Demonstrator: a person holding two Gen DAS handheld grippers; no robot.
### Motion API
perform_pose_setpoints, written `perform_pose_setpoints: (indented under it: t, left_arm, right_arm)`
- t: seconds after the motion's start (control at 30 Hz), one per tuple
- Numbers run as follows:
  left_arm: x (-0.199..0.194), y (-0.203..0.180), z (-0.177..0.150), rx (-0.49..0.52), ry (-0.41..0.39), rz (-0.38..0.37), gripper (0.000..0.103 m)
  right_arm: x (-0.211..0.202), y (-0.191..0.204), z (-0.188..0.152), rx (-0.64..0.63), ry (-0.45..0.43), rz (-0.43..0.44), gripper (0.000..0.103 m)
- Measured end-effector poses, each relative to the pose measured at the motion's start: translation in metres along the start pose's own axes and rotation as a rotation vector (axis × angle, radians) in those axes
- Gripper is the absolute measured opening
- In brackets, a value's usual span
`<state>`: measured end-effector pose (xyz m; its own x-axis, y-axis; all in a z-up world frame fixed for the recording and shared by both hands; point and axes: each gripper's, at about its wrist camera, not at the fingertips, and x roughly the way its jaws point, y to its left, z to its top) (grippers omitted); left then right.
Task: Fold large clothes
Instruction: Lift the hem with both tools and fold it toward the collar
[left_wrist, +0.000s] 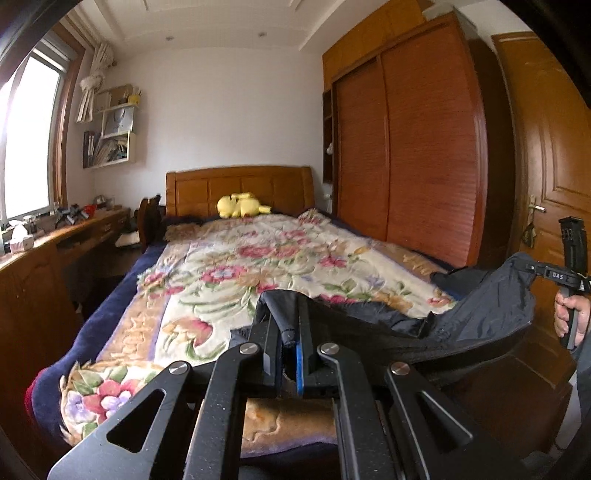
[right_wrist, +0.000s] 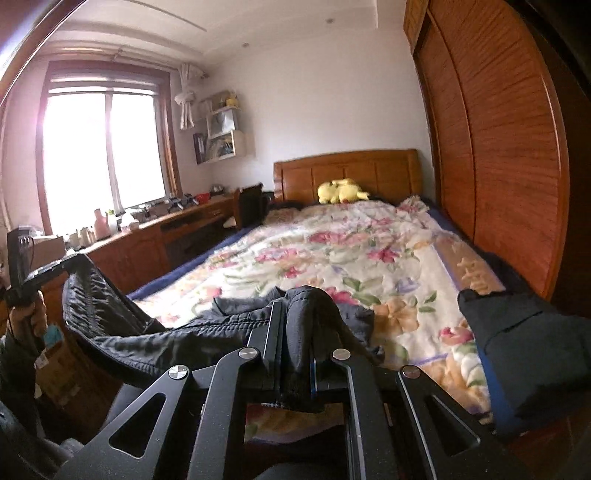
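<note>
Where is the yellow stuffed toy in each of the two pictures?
Left wrist view: the yellow stuffed toy lies at the head of the bed, just left of centre.
Right wrist view: the toy sits right of centre, again at the head of the bed.
Shared landmark: the wooden headboard directly behind it.

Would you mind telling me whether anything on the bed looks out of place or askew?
Nothing looks damaged or spilled. The dark jacket is bunched at the foot of the bed, pinched by both grippers, left and right, not yet laid flat. The floral blanket is rumpled.
</note>
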<state>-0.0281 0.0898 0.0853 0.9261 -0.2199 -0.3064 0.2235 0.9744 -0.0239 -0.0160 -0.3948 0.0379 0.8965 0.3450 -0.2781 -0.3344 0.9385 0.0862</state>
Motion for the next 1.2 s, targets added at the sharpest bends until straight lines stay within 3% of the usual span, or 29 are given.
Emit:
perform_pose_setpoints:
  t: [0.33,0.57,0.73,0.97,1.2]
  left_arm:
    - [0.121,0.015,-0.001,0.012,0.140,0.054,0.005]
    - [0.214,0.041,0.023,-0.007,0.129,0.134,0.005]
    - [0.265,0.057,0.030,-0.045,0.131,0.144,0.006]
    - [0.320,0.065,0.013,-0.045,0.188,0.183,0.006]
    - [0.340,0.063,-0.001,-0.020,0.235,0.181,0.006]
  right_arm:
    - [0.121,-0.034,-0.001,0.010,0.114,-0.030,0.010]
    - [0.231,-0.062,0.047,-0.030,0.119,-0.111,0.010]
    - [0.307,-0.078,0.071,-0.029,0.128,-0.139,0.011]
    - [0.399,-0.073,0.071,-0.067,0.208,-0.178,0.011]
    - [0.438,-0.060,0.062,-0.105,0.260,-0.202,0.011]
